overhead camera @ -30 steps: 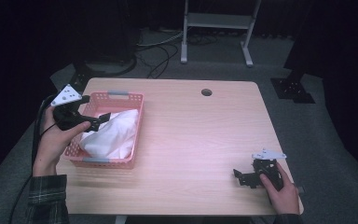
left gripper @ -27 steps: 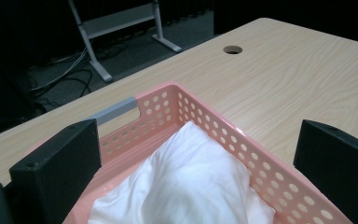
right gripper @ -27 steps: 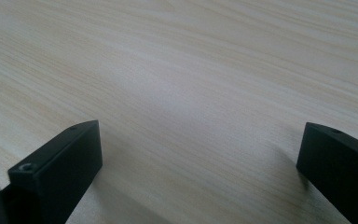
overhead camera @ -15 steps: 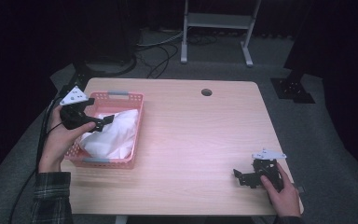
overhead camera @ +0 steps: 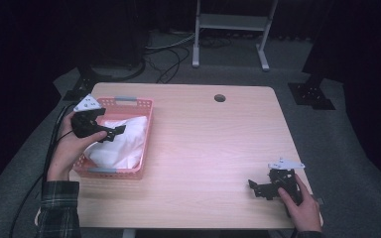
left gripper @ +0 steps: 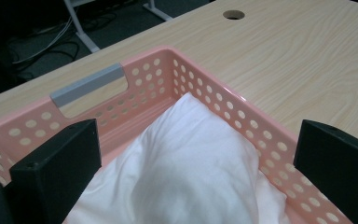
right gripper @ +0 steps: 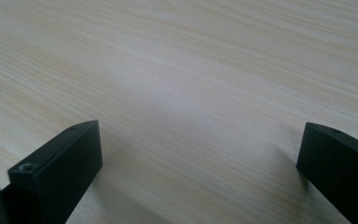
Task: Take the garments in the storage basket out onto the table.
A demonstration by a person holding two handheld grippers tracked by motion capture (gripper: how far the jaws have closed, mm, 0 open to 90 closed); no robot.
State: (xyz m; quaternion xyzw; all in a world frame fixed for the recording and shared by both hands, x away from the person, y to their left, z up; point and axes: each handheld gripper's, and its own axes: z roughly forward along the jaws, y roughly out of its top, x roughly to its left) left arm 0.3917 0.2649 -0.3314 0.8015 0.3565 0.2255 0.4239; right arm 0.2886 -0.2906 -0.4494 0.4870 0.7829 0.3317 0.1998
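Two tongs, both spread wide, with a white cloth lying in a pink basket at the left of the surface.

The left tongs (overhead camera: 113, 132) hover over the near-left part of the pink basket (overhead camera: 146, 130), jaws apart and empty, aimed across the white cloth (overhead camera: 121, 144); from the left gripper view the cloth (left gripper: 186, 177) rises in a soft mound between the jaws, though whether the tips touch it is hard to tell. The basket (left gripper: 223, 100) sits on the wooden surface (overhead camera: 218, 148), its grey handle (left gripper: 89, 85) at the far wall. The right tongs (overhead camera: 258, 188) sit low at the near-right corner, well apart from the basket, jaws wide over bare wood (right gripper: 191, 93).
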